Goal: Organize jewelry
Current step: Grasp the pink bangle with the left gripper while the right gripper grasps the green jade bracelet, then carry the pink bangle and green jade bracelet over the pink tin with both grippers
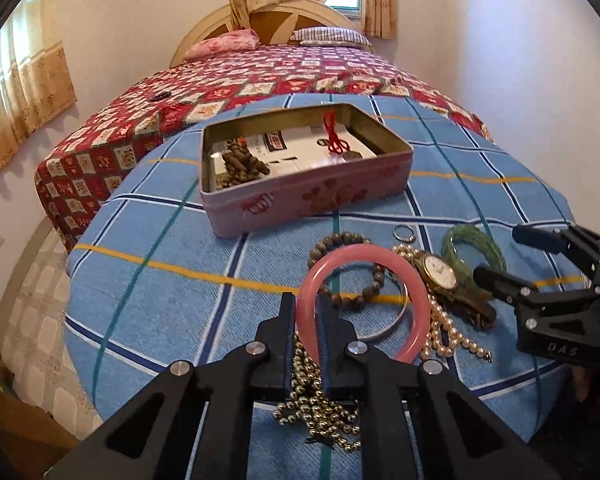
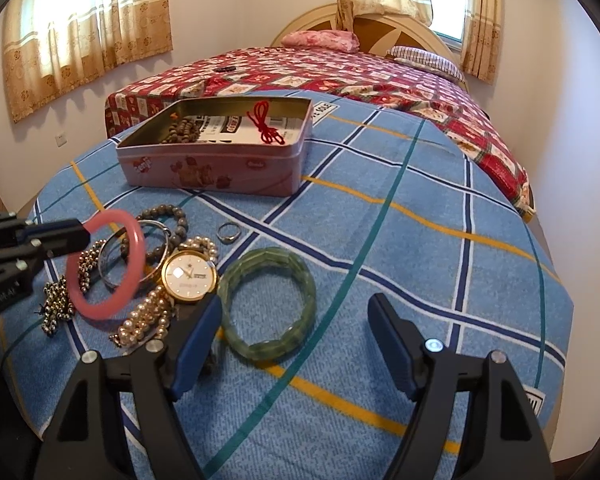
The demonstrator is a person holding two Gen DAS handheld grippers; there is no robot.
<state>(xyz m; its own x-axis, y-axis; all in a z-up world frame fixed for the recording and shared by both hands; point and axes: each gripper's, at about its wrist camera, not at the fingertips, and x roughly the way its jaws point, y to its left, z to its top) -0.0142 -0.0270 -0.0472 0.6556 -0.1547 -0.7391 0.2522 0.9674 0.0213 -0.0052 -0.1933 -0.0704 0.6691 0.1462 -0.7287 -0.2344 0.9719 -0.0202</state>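
Observation:
My left gripper (image 1: 306, 308) is shut on a pink bangle (image 1: 414, 292) and holds it lifted above the jewelry pile; the bangle also shows in the right wrist view (image 2: 134, 240). An open pink tin (image 1: 300, 196) (image 2: 208, 172) stands further back, holding brown beads (image 1: 244, 164) and a red cord (image 1: 332, 136). On the blue checked cloth lie a gold watch (image 2: 188, 274), a pearl strand (image 2: 148, 318), a green bangle (image 2: 266, 300), a silver ring (image 2: 228, 233), a brown bead bracelet (image 1: 340, 244), a silver bangle (image 2: 112, 264) and a metal bead chain (image 1: 320, 412). My right gripper (image 2: 296, 316) is open over the green bangle.
The table with the blue checked cloth (image 2: 380, 240) stands in front of a bed with a red patterned cover (image 2: 340, 68). Curtained windows and pale walls are behind. The right gripper also shows in the left wrist view (image 1: 496, 256) at the right.

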